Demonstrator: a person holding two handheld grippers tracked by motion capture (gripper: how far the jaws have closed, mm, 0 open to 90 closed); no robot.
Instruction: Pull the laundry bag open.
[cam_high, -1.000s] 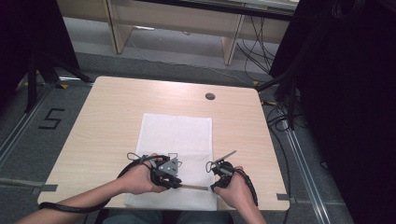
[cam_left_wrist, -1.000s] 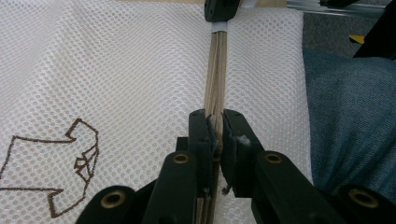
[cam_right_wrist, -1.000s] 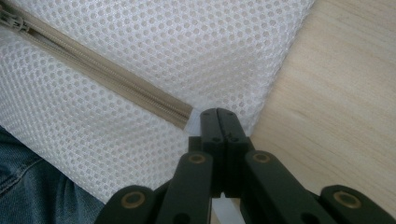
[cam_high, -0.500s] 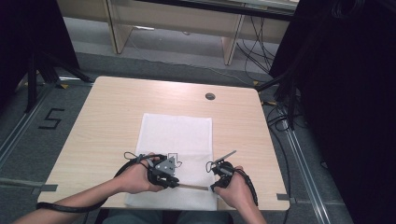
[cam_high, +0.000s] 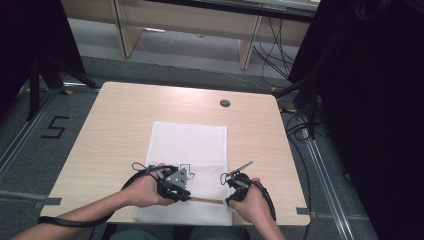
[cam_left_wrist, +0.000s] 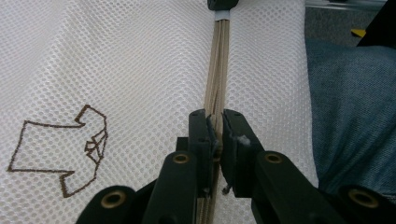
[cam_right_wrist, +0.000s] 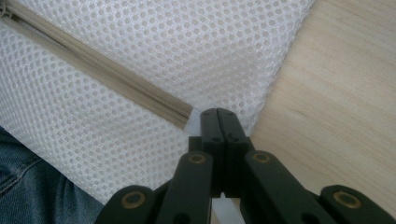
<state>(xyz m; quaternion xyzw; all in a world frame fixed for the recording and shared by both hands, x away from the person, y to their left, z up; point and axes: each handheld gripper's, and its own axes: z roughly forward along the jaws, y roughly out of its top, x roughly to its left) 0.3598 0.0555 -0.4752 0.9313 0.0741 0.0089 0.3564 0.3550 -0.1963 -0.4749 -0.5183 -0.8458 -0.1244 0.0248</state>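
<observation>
Zipper (cam_left_wrist: 217, 70) stays taut if we keep the right claw (cam_right_wrist: 218, 114) pinching the bag's corner while the left claw (cam_left_wrist: 215, 128), clamped on the slider, pulls straight.

Light wood table (cam_high: 120, 130); white mesh laundry bag (cam_high: 189, 145) flat on it, overhanging near edge.

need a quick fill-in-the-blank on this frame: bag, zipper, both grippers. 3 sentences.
1. The white mesh bag lies flat on a ______ table.
2. The left gripper has its fingers closed on the bag's beige ______.
3. The brown outline printed on the mesh shows a ______.

Missing words: wooden; zipper; shirt
</observation>
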